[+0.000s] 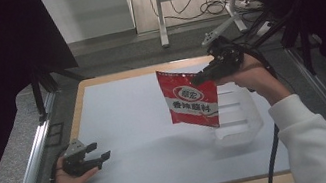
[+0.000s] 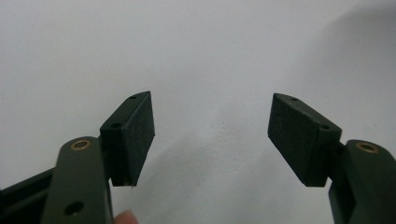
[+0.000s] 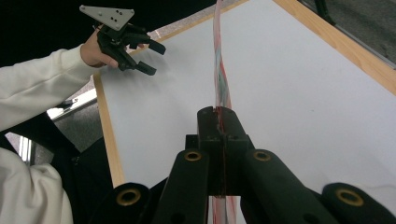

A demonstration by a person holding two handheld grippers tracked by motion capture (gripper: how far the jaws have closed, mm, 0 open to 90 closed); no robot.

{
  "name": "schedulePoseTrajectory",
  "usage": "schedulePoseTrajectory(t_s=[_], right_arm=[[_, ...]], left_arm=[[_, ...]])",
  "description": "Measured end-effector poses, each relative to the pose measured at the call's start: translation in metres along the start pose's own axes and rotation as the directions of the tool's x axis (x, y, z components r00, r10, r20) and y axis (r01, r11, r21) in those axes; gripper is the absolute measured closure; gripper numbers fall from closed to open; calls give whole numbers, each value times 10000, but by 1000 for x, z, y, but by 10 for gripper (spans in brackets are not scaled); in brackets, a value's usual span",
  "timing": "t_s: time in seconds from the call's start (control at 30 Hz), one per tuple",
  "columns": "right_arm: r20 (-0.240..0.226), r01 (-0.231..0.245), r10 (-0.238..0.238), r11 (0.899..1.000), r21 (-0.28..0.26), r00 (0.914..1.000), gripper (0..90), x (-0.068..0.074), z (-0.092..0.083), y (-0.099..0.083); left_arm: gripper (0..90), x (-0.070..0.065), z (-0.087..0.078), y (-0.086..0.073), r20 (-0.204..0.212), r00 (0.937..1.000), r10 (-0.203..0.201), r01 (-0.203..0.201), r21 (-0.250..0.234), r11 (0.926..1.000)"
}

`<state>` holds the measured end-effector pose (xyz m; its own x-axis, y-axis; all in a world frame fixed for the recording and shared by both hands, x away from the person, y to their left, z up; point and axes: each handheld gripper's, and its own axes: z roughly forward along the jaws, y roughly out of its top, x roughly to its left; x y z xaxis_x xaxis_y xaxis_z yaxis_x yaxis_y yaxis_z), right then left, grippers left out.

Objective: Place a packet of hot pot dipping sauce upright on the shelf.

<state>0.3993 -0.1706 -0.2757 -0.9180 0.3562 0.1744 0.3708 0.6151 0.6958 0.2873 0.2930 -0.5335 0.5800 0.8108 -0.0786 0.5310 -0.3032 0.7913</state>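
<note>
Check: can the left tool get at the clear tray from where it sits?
Probably yes. The left tool rests open and empty at the table's near left, with bare white surface between it and the clear tray. The red pouch, held up by the right tool, hangs over the tray's left edge and may crowd it.
</note>
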Motion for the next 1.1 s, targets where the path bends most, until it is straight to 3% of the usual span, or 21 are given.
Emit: schedulePoseTrajectory(t_s=[0.37,1.1], right_arm=[[406,-329,336,9993,-165,9986,890,-10,-29,-19],[1021,-714,757,9964,-449,9919,890,-16,-80,-58]], left_arm=[[311,0,1,0,-135,9999,-57,57,11,10000],[314,-1,2,0,-215,9998,-17,17,43,10000]])
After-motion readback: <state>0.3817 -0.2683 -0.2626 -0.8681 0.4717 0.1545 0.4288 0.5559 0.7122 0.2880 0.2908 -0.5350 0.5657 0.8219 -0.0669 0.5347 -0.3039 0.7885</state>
